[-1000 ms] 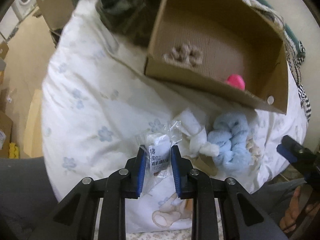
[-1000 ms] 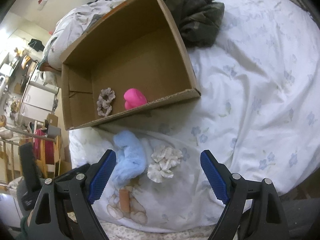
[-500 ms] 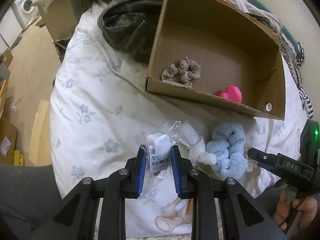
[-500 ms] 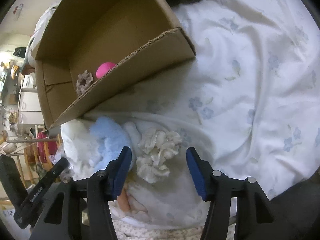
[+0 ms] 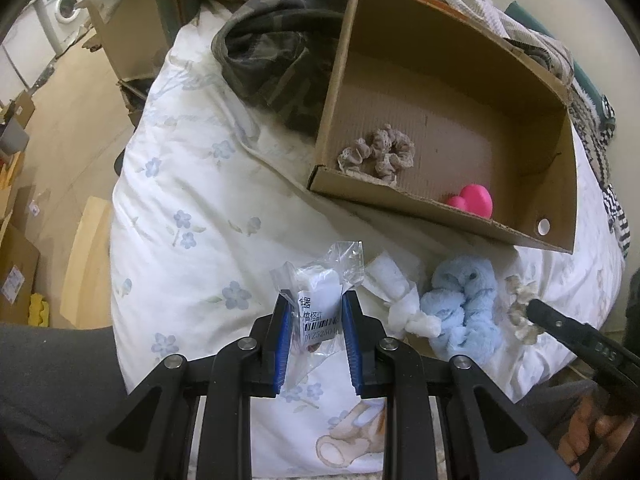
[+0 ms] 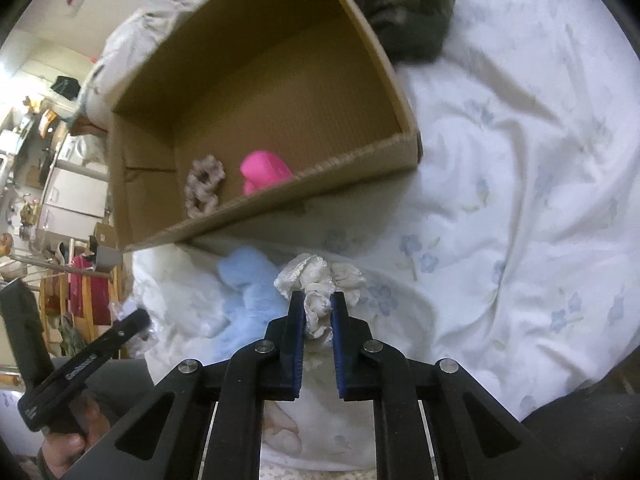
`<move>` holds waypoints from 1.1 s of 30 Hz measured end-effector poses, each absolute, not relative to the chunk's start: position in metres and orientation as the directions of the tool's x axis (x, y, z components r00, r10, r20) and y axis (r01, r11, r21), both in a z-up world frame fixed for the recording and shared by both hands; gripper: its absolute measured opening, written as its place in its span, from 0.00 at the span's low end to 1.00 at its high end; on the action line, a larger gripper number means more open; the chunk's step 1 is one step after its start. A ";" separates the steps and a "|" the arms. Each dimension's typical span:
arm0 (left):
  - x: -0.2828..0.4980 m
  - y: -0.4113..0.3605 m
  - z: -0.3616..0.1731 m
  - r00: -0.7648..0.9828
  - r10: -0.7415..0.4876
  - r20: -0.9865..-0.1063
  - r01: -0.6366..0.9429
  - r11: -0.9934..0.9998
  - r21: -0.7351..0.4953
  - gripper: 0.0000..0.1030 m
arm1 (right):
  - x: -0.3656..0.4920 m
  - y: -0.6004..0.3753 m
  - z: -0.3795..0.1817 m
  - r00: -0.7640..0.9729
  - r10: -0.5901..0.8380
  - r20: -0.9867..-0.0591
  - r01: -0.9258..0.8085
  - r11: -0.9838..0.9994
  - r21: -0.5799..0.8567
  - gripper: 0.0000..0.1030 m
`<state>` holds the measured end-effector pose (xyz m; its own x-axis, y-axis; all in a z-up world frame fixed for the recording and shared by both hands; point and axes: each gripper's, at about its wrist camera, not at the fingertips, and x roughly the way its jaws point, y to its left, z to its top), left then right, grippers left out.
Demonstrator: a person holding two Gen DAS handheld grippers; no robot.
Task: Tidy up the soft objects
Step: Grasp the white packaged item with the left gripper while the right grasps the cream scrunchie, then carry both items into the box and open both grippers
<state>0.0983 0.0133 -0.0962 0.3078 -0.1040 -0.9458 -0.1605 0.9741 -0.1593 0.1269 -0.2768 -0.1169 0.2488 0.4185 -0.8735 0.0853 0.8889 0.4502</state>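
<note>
My left gripper [image 5: 314, 312] is shut on a clear plastic packet [image 5: 320, 300] with a white pad and a barcode label, held above the bed. My right gripper [image 6: 318, 312] is shut on a cream scrunchie [image 6: 320, 280] lying on the quilt; the scrunchie also shows in the left wrist view [image 5: 520, 300]. A light blue fluffy scrunchie [image 5: 464, 304] and a white soft piece [image 5: 400, 296] lie beside it. The open cardboard box [image 5: 400, 196] holds a beige scrunchie [image 5: 380, 152] and a pink soft toy [image 5: 472, 200].
A white quilt with blue flowers [image 5: 192, 208] covers the bed. A camouflage garment [image 5: 280, 60] lies left of the box. Wooden floor, cartons and a washing machine [image 5: 64, 4] are beyond the bed's left edge.
My right gripper went from wide open to shut on the cream scrunchie. My left gripper, still holding the packet, has drawn back a little from the box.
</note>
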 end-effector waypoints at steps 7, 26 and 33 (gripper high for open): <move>0.094 0.014 -0.088 0.334 -0.084 -0.939 -0.159 0.977 -0.144 0.21 | 0.120 -0.268 -0.104 0.259 0.440 -0.860 0.036 0.885 0.464 0.14; 0.138 -0.004 0.005 0.488 -0.074 -0.870 -0.040 0.993 -0.107 0.21 | 0.145 -0.256 0.001 0.437 0.499 -0.748 -0.163 0.862 0.480 0.14; 0.170 -0.011 0.007 0.508 -0.100 -0.856 -0.005 0.993 -0.119 0.21 | 0.172 -0.260 0.003 0.484 0.471 -0.737 -0.178 0.878 0.445 0.14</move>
<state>0.1697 -0.0114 0.0066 0.5079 -0.1005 -0.8556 -0.0047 0.9928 -0.1194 0.1719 -0.2604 0.0030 0.4842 0.4714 -0.7371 -0.1775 0.8779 0.4448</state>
